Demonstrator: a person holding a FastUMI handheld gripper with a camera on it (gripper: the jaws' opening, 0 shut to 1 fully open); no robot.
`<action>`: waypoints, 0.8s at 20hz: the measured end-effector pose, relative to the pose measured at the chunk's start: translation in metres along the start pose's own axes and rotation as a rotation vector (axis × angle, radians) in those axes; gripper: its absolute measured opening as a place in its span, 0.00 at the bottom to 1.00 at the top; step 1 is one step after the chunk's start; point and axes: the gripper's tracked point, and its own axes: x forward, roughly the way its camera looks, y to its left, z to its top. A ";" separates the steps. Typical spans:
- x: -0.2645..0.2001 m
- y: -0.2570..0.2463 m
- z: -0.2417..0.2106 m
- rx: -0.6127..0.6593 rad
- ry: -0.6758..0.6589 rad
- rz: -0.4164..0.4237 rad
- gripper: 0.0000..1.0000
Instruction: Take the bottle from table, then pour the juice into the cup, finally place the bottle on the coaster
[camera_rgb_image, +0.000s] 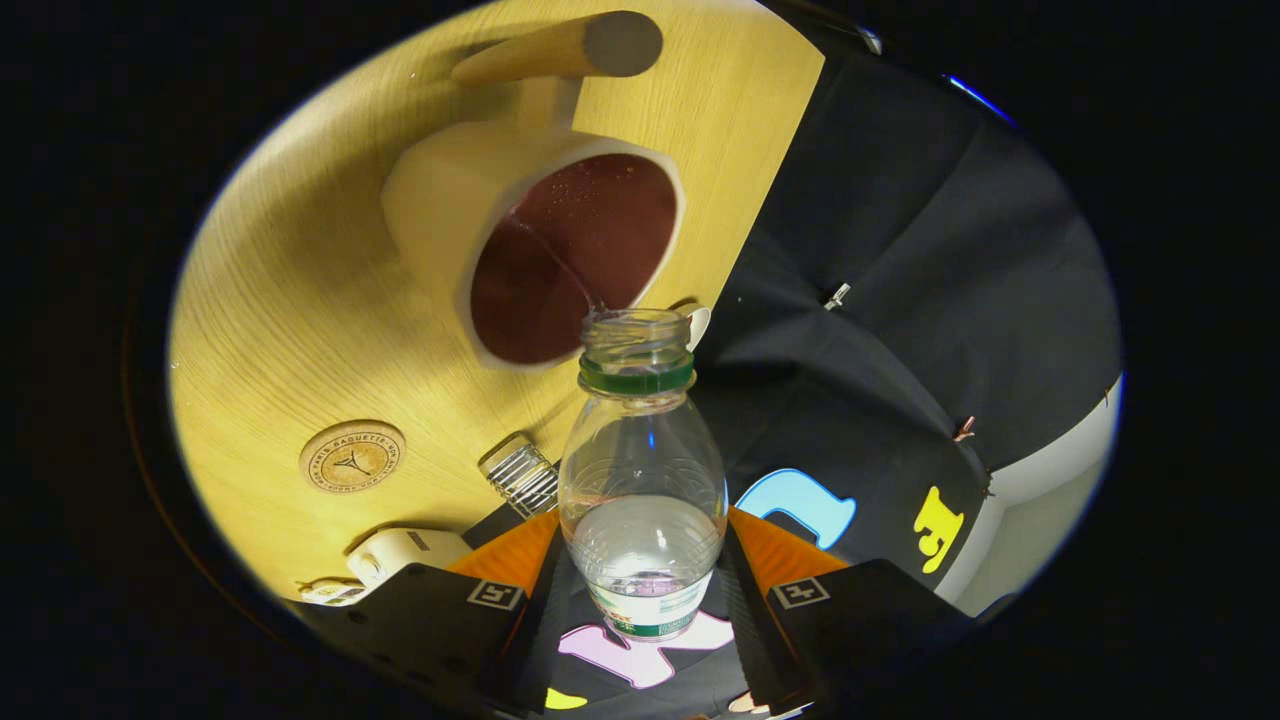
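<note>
Gripper (640, 590) clamped on clear bottle (642, 480), tilted, thin stream entering cream cup (470, 200) at 12 o'clock. Pouring underway; cork coaster (352, 456) at 10 o'clock awaits the bottle.

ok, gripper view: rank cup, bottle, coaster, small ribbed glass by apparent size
1. Cup, largest.
2. Bottle, clamped between the gripper fingers; being nearest the camera inflates it, so cup versus bottle is unsure.
3. Coaster.
4. Small ribbed glass, roughly coaster-sized and partly hidden; close call.
</note>
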 end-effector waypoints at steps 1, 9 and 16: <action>-0.001 -0.002 0.001 -0.012 -0.002 -0.004 0.75; -0.003 -0.005 0.007 -0.053 -0.019 0.000 0.75; -0.004 0.000 0.003 -0.051 -0.003 0.020 0.75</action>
